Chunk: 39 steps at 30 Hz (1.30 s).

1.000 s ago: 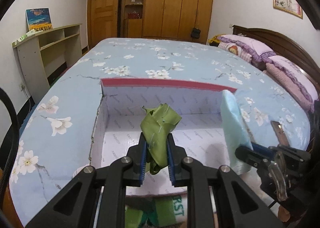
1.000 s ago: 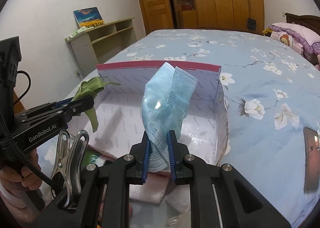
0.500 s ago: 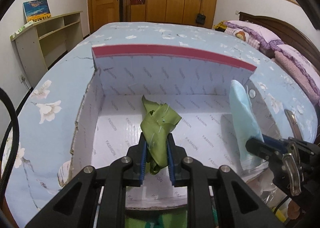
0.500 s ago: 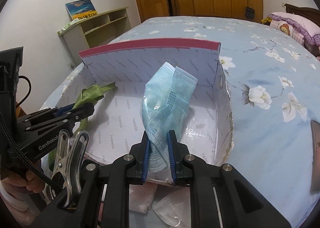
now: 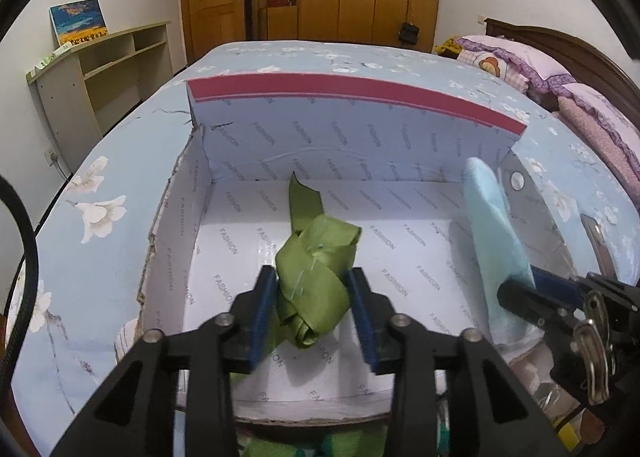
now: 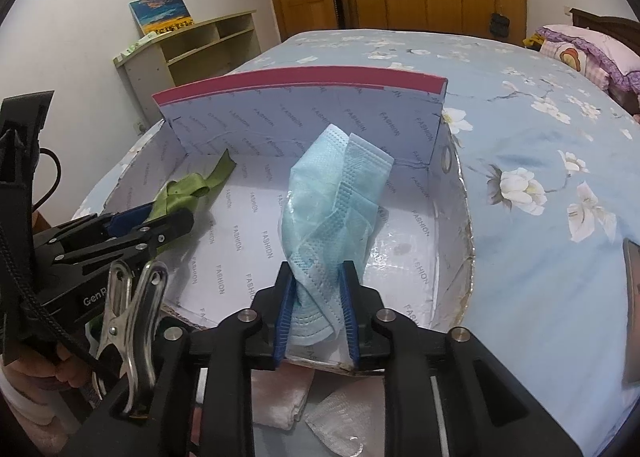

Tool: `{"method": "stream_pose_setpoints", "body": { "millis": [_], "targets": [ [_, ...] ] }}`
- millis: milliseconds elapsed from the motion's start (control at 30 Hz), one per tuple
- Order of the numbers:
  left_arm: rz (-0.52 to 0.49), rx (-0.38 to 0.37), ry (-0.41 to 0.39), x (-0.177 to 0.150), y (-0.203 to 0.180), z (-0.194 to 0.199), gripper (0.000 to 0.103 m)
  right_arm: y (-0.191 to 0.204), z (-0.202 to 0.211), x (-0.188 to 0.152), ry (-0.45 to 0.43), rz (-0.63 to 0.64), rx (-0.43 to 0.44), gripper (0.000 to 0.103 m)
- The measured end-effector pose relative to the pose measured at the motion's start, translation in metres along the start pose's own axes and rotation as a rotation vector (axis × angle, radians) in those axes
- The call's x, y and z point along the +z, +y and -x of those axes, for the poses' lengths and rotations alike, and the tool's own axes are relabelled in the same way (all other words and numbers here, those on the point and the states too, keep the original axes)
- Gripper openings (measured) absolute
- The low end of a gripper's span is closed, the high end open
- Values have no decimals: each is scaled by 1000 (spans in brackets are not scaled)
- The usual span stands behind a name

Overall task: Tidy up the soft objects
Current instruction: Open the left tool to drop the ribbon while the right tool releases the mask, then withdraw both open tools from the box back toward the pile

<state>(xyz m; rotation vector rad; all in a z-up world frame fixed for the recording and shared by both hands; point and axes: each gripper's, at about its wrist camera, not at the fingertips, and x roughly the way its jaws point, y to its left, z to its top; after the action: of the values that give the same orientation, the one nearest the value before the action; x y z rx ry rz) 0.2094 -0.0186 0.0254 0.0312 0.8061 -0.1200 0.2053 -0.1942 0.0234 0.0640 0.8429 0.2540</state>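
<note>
A white cardboard box (image 5: 360,137) with a red top edge lies open on the bed. Over its floor, my left gripper (image 5: 312,297) has its jaws opening; a knotted green ribbon (image 5: 316,265) sits loosely between the spread blue pads. To the right, my right gripper (image 6: 316,297) holds a crumpled blue face mask (image 6: 336,201) upright above the box's near edge. Its jaws are opening, and the mask still fills the gap between them. The right wrist view also has the ribbon (image 6: 184,193), the left gripper (image 6: 160,221) and the box (image 6: 300,113). The left wrist view catches the mask (image 5: 492,241) edge-on.
The bed cover (image 6: 540,137) is blue with white flowers. Pink pillows (image 5: 532,65) lie at the headboard, and a shelf unit (image 5: 100,73) stands to the left. A pink cloth (image 6: 280,397) and a clear packet (image 6: 336,425) lie in front of the box. A dark flat object (image 6: 632,281) rests at the right.
Both grippers have come down toward the box with their loads. The left jaws have spread wide, and the ribbon has slackened and unfolded. The right jaws stand slightly wider.
</note>
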Motion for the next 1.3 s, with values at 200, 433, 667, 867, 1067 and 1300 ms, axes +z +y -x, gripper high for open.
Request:
{"method": "stream_pose_setpoints", "body": {
  "millis": [200, 433, 667, 867, 1067, 1300],
  "targets": [
    [5, -3, -16, 2, 2, 8, 49, 2, 1, -2, -7, 11, 24, 34],
    [-2, -2, -31, 4, 3, 22, 54, -3, 7, 2, -31, -34, 43, 49],
    [-19, -5, -42, 1, 3, 36, 54, -10, 17, 5, -53, -62, 38, 49],
    [-10, -12, -42, -5, 5, 48, 54, -5, 31, 5, -71, -54, 43, 49],
    [-20, -2, -54, -10, 7, 66, 54, 2, 46, -1, -78, -44, 55, 49],
    [-39, -1, -52, -24, 8, 84, 54, 15, 62, -14, -70, -26, 63, 49]
  ]
}}
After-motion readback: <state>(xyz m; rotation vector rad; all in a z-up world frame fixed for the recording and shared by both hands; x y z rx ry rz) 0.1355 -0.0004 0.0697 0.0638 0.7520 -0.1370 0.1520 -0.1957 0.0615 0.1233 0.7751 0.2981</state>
